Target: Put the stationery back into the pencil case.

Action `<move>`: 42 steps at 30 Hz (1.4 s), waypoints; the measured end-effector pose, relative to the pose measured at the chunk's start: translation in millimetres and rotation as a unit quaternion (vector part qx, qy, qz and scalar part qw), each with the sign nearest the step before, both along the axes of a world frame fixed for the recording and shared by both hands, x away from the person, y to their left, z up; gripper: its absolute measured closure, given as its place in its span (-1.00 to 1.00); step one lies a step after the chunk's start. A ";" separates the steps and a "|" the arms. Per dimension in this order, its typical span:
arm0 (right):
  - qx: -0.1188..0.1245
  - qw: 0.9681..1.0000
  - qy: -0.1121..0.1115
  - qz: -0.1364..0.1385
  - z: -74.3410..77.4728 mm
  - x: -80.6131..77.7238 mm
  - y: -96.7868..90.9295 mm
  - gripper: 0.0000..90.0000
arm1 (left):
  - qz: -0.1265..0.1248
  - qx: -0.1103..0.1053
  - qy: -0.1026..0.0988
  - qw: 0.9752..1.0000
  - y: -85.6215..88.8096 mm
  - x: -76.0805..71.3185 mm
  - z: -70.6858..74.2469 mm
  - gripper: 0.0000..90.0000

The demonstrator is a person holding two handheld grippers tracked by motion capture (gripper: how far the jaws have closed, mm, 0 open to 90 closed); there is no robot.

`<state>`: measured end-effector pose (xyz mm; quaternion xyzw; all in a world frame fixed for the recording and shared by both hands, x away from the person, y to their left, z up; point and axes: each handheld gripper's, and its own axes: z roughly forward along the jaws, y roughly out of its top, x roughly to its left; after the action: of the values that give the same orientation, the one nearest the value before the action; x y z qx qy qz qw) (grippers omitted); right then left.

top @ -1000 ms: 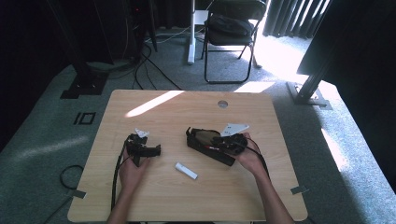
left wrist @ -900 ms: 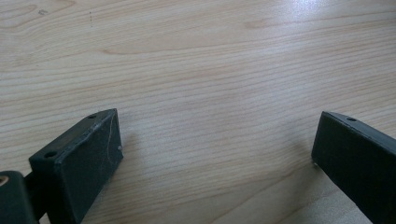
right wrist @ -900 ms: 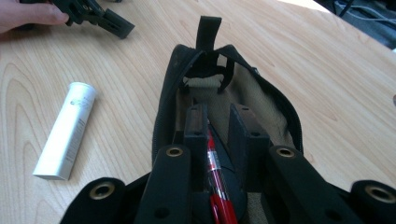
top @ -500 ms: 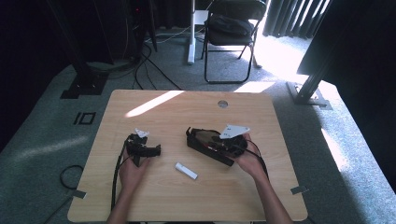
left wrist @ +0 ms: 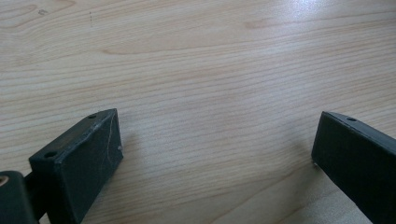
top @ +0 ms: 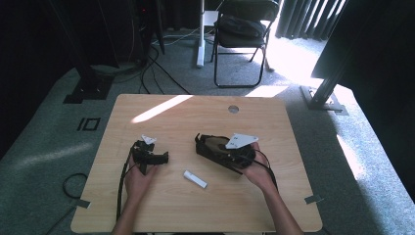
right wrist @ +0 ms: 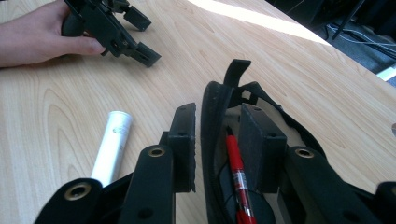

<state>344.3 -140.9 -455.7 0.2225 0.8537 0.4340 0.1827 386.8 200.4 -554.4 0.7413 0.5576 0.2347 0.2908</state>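
A black pencil case (top: 209,147) lies open right of the table's middle, with a red pen (right wrist: 237,168) inside it. My right gripper (top: 221,150) sits at the case. One of its fingers (right wrist: 183,135) is outside the case wall (right wrist: 212,116) and the other is inside. Its jaws have just been opening and stand a little apart from the wall, so the grip looks loose. My left gripper (top: 160,157) rests on the bare wood at the left, wide open (left wrist: 217,135), with nothing between its fingers. A white tube (top: 195,179) lies between the two hands.
The wooden table (top: 171,117) has a round cable hole (top: 233,108) near its far edge. A sunlit streak crosses the far left part. Beyond the table a folding chair (top: 242,29) stands on the carpet, and cables run across it.
The right gripper has shifted slightly at the pencil case. The left hand and the white tube have stayed where they were.
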 end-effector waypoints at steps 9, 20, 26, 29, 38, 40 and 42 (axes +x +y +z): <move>0.006 1.000 -0.002 -0.001 0.7 -5.1 4.5 0.45 | 0.000 0.000 0.000 1.000 0.0 0.0 0.0 -0.96; 0.012 1.000 0.007 -0.003 -2.4 -11.1 12.1 0.40 | 0.000 0.000 0.000 1.000 0.0 0.0 0.0 -0.96; 0.012 1.000 0.011 0.002 -5.0 -14.1 19.3 0.40 | 0.000 0.000 0.000 1.000 0.0 0.0 0.0 -0.96; 0.011 1.000 0.013 0.006 -7.8 -15.8 23.5 0.40 | 0.000 0.000 0.000 1.000 0.0 0.0 0.0 -0.96; 0.008 1.000 0.022 0.014 -14.6 -20.0 33.8 0.39 | 0.000 0.000 0.000 1.000 0.0 0.0 0.0 -0.96; 0.007 1.000 0.023 0.017 -16.5 -20.8 36.2 0.38 | 0.000 0.000 0.000 1.000 0.0 0.0 0.0 -0.96; 0.006 1.000 0.024 0.019 -18.2 -21.5 38.1 0.38 | 0.000 0.000 0.000 1.000 0.0 0.0 0.0 -0.96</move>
<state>322.8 -102.9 -473.9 0.2181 0.8593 0.4368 0.1523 386.8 200.4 -554.4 0.7411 0.5577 0.2346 0.2909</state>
